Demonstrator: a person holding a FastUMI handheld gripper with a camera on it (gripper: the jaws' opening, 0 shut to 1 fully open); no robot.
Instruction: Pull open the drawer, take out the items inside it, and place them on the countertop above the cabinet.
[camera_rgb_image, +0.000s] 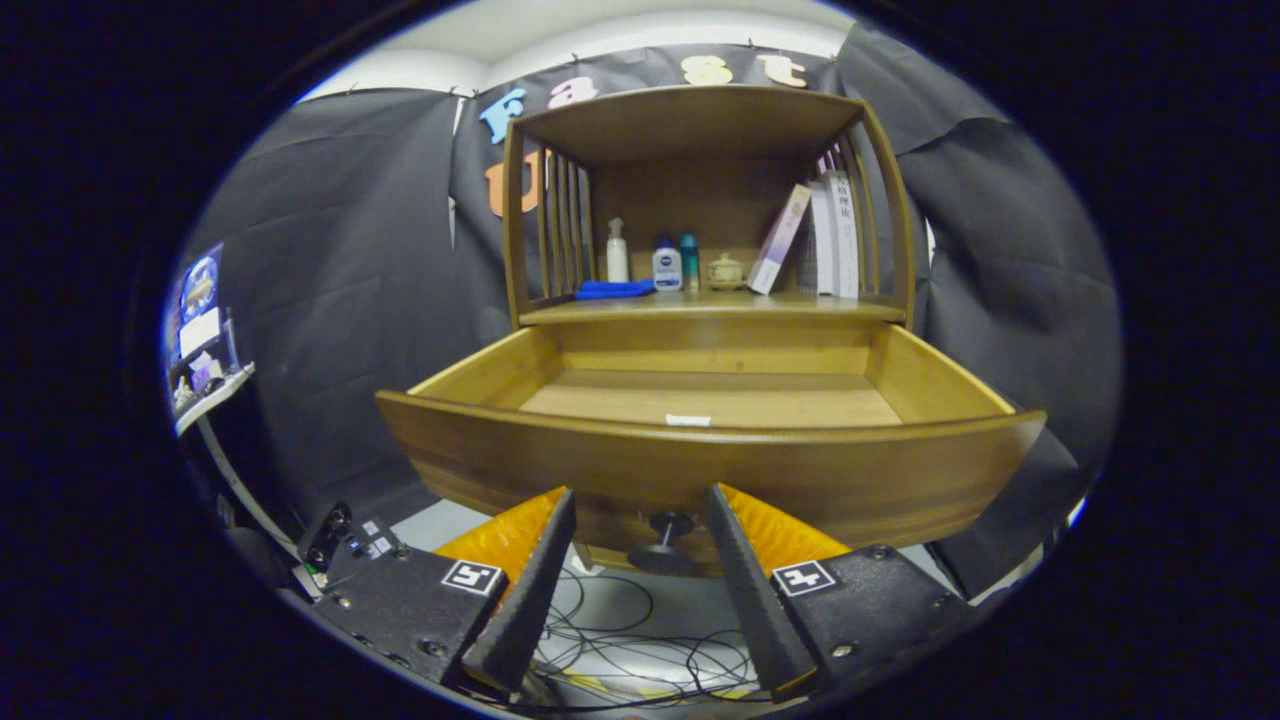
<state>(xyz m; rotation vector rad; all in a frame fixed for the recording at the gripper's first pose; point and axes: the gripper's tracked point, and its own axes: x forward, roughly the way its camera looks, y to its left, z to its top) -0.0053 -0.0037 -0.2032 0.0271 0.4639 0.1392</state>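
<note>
Black cloth hangs as the booth wall (340, 250) behind a wooden cabinet (700, 130) that fills the centre of the frame. Pale floor (620, 600) shows at the bottom, strewn with dark cables (640, 650).

The drawer (700, 470) is pulled well out toward the camera, its curved front panel spanning the middle of the frame. Its round dark knob (668, 530) hangs under the front panel, at lower centre. The gripper (640, 510) sits just below and in front of the drawer front, its 2 fingers spread wide, 1 on each side of the knob and neither touching it; it holds nothing.

Inside the drawer the wooden bottom shows bare, apart from a small white label (688, 420) just behind the front panel. The strip of drawer bottom closest to the front is hidden by the panel itself.

On the countertop (720, 305) above the drawer, in the upper centre, stand a white pump bottle (617, 252), a squat white bottle with a blue cap (667, 265), a teal bottle (689, 260) and a small pale lidded jar (725, 271). A folded blue cloth (613, 289) lies at their left. Several books (825, 235) lean at the right, the nearest (779, 240) tilted leftward.

At the far left edge a shelf with small items (205, 350) is too distorted to make out.
</note>
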